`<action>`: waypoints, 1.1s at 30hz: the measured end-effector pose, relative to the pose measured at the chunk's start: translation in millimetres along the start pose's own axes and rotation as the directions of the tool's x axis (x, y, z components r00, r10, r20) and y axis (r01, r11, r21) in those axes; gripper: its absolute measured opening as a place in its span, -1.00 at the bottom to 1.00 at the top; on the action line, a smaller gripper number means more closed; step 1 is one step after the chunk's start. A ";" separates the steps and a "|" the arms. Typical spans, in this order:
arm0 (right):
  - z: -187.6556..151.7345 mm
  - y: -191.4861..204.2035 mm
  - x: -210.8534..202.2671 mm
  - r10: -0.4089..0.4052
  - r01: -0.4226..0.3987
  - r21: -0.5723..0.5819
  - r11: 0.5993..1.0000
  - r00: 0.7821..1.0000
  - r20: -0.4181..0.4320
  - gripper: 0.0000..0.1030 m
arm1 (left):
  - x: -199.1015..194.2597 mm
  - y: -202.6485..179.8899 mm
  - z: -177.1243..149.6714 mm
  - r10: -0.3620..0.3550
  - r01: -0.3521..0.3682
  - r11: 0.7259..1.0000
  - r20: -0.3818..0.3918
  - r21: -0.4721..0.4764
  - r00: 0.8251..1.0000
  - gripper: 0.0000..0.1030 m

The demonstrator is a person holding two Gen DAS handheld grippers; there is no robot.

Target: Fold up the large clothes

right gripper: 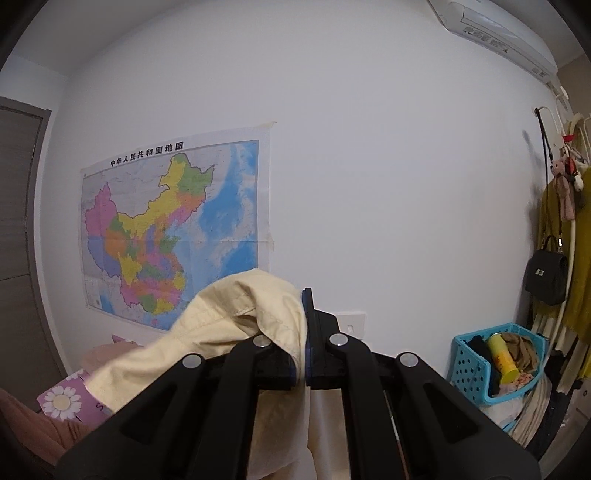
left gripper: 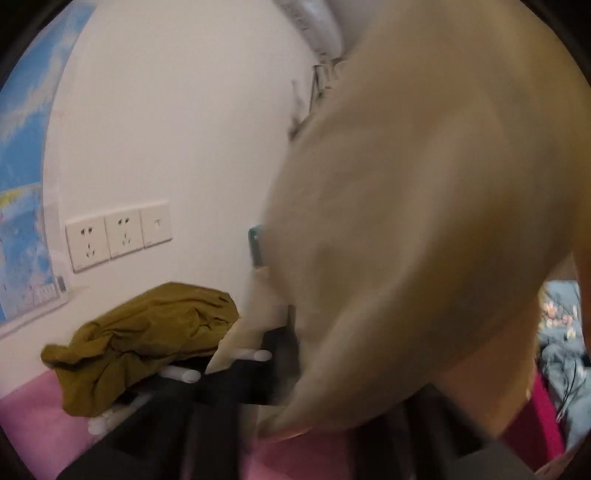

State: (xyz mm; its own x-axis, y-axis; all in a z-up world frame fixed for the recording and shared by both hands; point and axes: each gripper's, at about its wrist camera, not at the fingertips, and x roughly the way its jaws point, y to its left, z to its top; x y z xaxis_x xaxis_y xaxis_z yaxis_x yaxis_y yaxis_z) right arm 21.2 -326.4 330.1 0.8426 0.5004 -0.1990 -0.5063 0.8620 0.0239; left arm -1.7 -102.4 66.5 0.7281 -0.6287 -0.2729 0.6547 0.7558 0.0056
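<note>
- Cream cloth is sitting pinched in my right gripper, its jaws clamped tight on a fold, cloth draping left over the arms.
- My left gripper is blurred; its jaws are closed, with the same cloth billowing close across its camera.
- An olive garment is lying crumpled on the pink bed.
- A map is hanging on the wall beyond.

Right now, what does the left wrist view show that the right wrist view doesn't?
Only the left wrist view shows the olive garment heaped on the pink bedding and the wall sockets.

Only the right wrist view shows the full map, the blue basket, the black bag and the right gripper shut on the cream cloth.

Both show the cream cloth, blurred in the left view, the white wall and the air conditioner.
</note>
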 end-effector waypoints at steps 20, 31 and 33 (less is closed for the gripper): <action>32.0 40.3 -65.9 0.251 -0.249 -0.035 0.968 0.962 0.106 -0.93 | -295.2 -22.9 156.6 0.537 -0.575 0.814 0.264 0.089 0.801 -0.95; -6.2 97.1 91.4 0.492 -0.487 0.070 0.871 0.864 -0.109 -0.87 | -321.2 43.5 110.2 0.784 -0.782 0.621 -0.036 0.046 0.620 -0.93; -27.8 105.1 150.2 0.491 -0.475 0.125 0.871 0.850 -0.192 -0.87 | -302.5 90.8 87.0 0.780 -0.789 0.614 -0.156 0.001 0.606 -0.93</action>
State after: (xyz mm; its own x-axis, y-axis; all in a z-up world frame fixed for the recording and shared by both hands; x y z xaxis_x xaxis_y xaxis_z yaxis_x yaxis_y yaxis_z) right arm 89.4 -162.9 275.5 0.4325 0.8329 -0.3453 -0.8183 0.5234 0.2377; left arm -145.0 140.6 233.2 0.9205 0.2366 -0.3110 -0.1726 0.9602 0.2194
